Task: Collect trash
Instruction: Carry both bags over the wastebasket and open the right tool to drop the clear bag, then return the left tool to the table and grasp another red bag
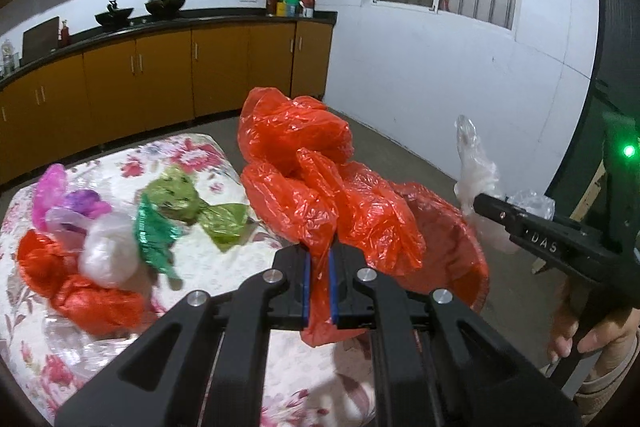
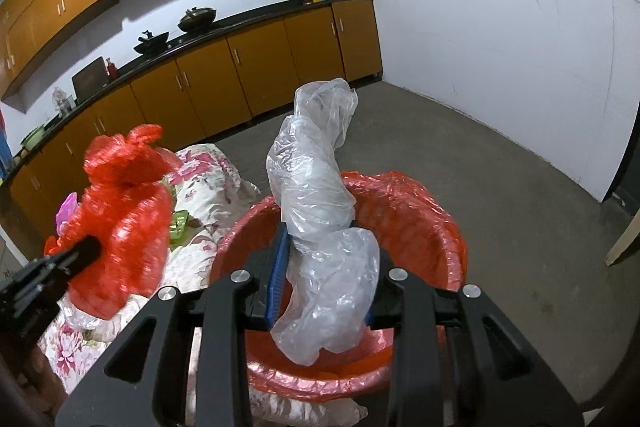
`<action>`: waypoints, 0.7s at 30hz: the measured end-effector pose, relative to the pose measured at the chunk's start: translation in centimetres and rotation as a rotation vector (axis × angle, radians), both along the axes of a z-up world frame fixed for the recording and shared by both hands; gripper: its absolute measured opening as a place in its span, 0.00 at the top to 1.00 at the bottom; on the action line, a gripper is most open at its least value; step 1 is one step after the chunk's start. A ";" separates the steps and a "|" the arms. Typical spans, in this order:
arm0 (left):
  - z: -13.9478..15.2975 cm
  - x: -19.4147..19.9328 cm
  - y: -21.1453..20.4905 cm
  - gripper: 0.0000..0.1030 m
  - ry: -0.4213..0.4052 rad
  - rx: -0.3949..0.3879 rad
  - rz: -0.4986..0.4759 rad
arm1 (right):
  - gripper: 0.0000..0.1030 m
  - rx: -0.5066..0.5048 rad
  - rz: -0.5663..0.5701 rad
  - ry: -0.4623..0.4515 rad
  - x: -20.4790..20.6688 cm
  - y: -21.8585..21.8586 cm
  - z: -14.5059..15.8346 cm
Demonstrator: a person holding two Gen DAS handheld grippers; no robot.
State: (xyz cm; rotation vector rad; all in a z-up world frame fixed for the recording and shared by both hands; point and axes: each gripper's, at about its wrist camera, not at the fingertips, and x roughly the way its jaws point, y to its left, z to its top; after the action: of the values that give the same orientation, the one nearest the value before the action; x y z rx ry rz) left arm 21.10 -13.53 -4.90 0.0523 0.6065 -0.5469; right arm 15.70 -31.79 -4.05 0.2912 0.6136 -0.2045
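My left gripper (image 1: 319, 261) is shut on a crumpled red plastic bag (image 1: 320, 163) that hangs above the edge of the floral-cloth table (image 1: 120, 163). In the right wrist view the same red bag (image 2: 124, 203) shows blurred at the left, on the tip of the left gripper (image 2: 90, 249). My right gripper (image 2: 326, 267) is shut on a clear plastic bag (image 2: 316, 187), held over a red-lined bin (image 2: 444, 227). From the left wrist view the right gripper (image 1: 486, 207) and its clear plastic bag (image 1: 476, 175) are at the right. The red-lined bin (image 1: 460, 243) sits partly hidden behind the red bag.
Several crumpled bags lie on the table: green (image 1: 176, 195), pink and purple (image 1: 64, 199), white (image 1: 108, 251), red (image 1: 80, 287). Wooden kitchen cabinets (image 1: 160, 67) run along the back under a dark counter. Grey floor (image 2: 480, 155) spreads right of the bin toward a white wall.
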 end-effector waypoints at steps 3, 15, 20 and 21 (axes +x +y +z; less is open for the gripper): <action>-0.9 0.7 -1.2 0.92 0.021 0.002 -0.018 | 0.70 0.011 -0.001 -0.001 0.4 -0.7 -0.1; -3.2 2.2 -5.1 0.70 0.054 0.015 -0.077 | 0.58 0.054 -0.011 -0.061 1.1 -2.0 0.5; -3.8 2.4 -4.2 0.59 0.066 0.023 -0.051 | 0.41 0.040 -0.018 -0.082 1.1 -2.2 0.8; -3.9 2.4 -3.8 0.57 0.072 0.018 -0.038 | 0.40 0.035 -0.021 -0.081 0.9 -2.1 0.8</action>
State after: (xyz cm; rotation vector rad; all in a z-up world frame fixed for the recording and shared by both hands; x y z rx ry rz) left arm 23.55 -17.31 -8.75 0.0610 0.6819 -0.5823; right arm 16.63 -33.94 -3.24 0.3385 0.5349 -0.2013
